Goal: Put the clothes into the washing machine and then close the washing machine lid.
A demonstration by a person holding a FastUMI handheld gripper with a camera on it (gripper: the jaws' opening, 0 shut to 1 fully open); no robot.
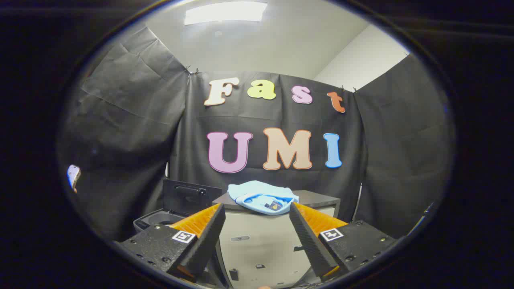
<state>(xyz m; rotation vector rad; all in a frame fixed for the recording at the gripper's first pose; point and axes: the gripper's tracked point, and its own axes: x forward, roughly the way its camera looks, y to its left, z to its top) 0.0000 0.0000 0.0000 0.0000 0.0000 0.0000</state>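
Gripper view: your gripper (257, 237) has its jaws spread apart and empty. The light blue clothes (263, 197) lie at frame centre on the cabinet (261, 245), beyond the jaws. The washing machine (160, 220), lid (190, 196) up, sits lower left. You seem to be at the reach step: move forward, then clamp the cloth.

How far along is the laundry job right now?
Early. Done: the washing machine lid already stands open. In hand: nothing; the gripper is open, its fingers apart short of the light blue garment, which lies on the cabinet. Left: grasp the garment, drop it in, close the lid.
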